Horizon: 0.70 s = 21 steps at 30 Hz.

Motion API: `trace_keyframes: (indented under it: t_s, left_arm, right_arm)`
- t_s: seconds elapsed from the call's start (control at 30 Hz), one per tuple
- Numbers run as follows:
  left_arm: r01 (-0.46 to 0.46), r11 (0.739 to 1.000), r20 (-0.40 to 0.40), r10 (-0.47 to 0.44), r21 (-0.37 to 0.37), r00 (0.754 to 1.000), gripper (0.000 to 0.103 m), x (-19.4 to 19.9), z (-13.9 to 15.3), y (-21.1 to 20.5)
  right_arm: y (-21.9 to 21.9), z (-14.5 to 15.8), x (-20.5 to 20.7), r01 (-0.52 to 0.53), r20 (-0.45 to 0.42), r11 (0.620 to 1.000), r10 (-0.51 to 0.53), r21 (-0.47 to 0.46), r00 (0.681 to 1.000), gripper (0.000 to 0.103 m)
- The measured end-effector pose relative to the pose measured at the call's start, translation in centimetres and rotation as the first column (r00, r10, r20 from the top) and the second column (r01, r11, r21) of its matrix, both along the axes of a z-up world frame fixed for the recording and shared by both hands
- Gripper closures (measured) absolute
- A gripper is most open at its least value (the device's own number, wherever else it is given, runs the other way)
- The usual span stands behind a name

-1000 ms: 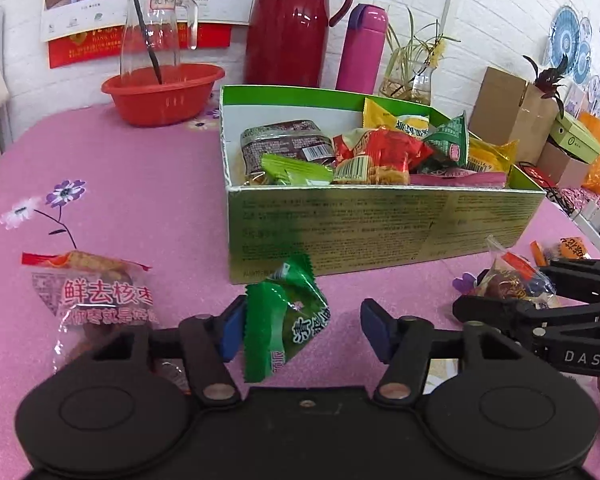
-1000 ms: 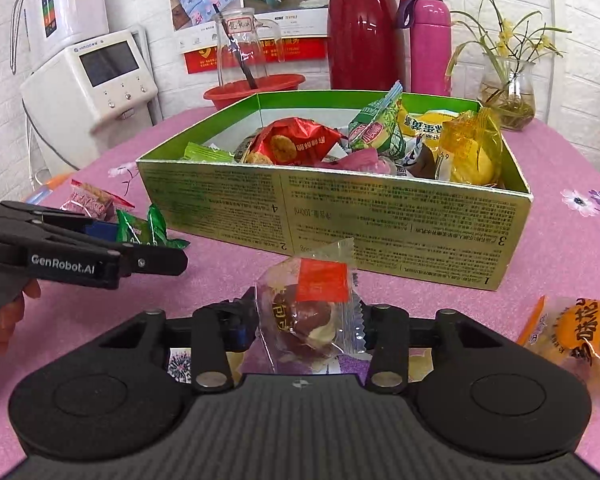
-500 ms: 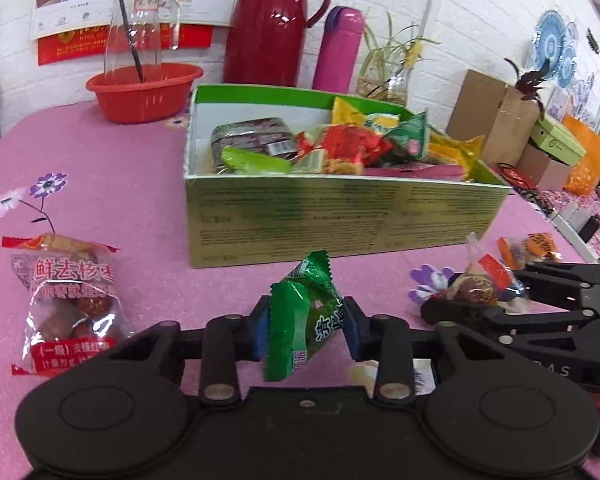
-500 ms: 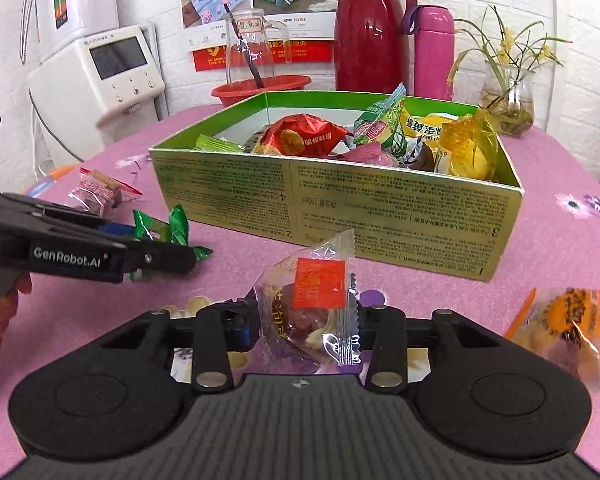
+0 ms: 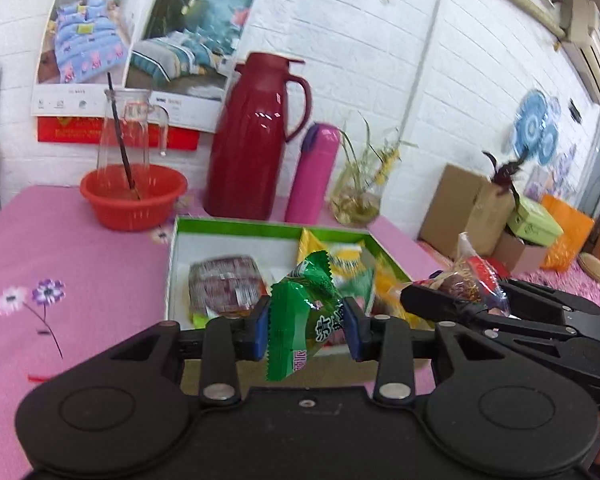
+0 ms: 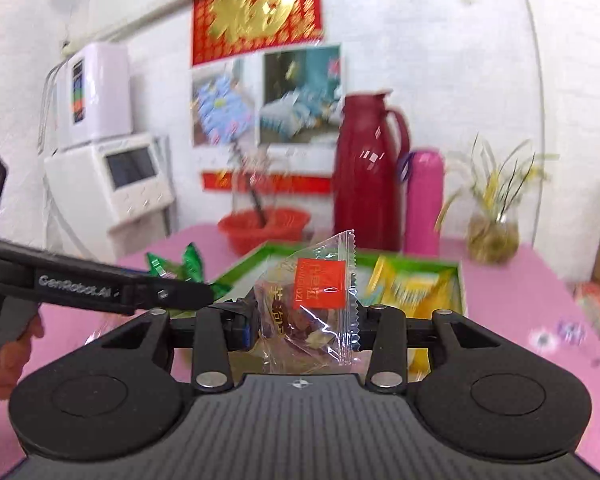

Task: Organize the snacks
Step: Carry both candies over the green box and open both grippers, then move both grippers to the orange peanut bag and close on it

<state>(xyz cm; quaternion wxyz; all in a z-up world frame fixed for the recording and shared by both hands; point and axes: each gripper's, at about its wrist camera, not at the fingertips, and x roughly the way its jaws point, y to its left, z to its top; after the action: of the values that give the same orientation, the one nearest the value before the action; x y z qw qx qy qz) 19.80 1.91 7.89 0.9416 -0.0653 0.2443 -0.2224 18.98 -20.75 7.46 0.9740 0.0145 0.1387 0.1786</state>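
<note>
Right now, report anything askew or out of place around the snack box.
Nothing is spilled or damaged. The green packet hangs tilted in the left gripper; the clear packet sits skewed in the right gripper, above the green box.

My left tongs [image 5: 305, 328]: matte black, blue pads, silver pivot screws, two round discs on the body. Right tongs [image 6: 304, 326]: same build, ribbed grey housing. White "GenRobot.AI" lettering on a finger.

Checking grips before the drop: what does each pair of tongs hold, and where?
Left tongs: green snack packet, pinched across its middle. Right tongs: clear packet with red label, gripped by its side edges.
</note>
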Motion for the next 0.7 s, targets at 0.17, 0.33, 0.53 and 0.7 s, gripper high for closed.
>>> trace_keyframes:
  t_s: [0.17,0.33,0.53,0.7]
  left_arm:
    - [-0.085,0.996,0.021,0.085,-0.002,0.996,0.081,3.3,0.6,0.1]
    - [-0.118,0.993,-0.041,0.118,0.005,0.992,0.079,6.2,-1.2,0.2]
    - [-0.135,0.991,-0.023,0.136,0.017,0.99,0.0,6.5,-3.1,0.5]
    - [-0.153,0.988,-0.039,0.152,-0.006,0.988,0.0,6.2,-2.8,1.2]
  right_arm:
    - [-0.1,0.1,4.1,0.035,0.024,0.999,-0.035,0.007,0.999,0.034]
    - [1.2,-2.0,6.7,0.022,-0.014,0.999,-0.022,-0.035,1.0,0.031]
    - [1.3,-3.1,6.9,0.039,0.003,0.995,-0.039,-0.088,0.999,0.0]
    - [-0.6,-2.3,6.0,0.057,-0.008,0.998,-0.057,-0.021,0.998,0.0]
